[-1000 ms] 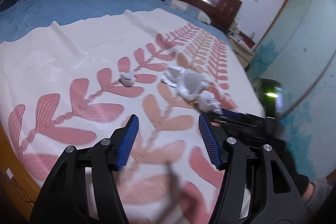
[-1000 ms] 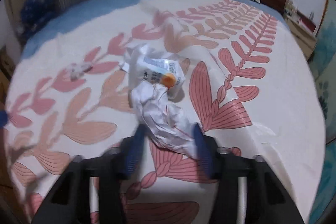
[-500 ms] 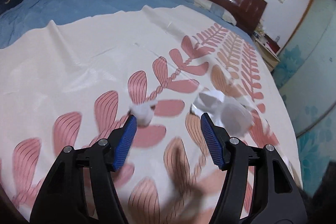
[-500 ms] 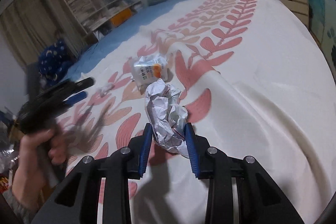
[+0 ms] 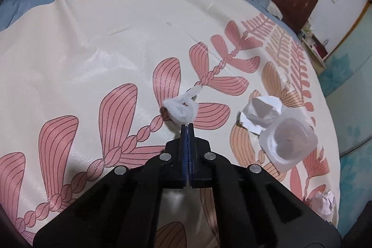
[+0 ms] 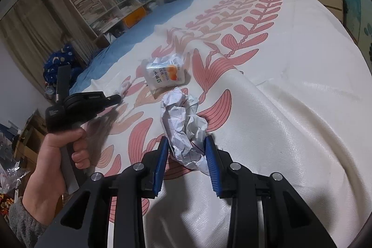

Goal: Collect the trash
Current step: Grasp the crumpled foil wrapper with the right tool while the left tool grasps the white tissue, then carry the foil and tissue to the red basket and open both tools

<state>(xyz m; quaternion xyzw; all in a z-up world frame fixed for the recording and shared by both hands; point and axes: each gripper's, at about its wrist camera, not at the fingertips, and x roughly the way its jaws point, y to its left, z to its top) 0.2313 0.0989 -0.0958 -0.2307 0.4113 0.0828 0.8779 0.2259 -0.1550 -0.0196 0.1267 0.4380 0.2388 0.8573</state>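
Left wrist view: the left gripper has its blue fingers pressed flat together, nothing visibly between them. Their tips sit at the near edge of a small white fluffy wad, touching it or just short of it; I cannot tell which. The wad lies on the leaf-patterned cover of the bed. Toward the bed's right edge lie a torn white paper scrap and, touching it, a clear plastic cup on its side. A crumpled paper ball sits near the bed's near right corner.

Right wrist view: the right gripper has its fingers narrowed onto the crumpled paper ball, pads against both its sides. Just beyond lies the cup, label up. A hand holds the left gripper low over the bed's left edge.
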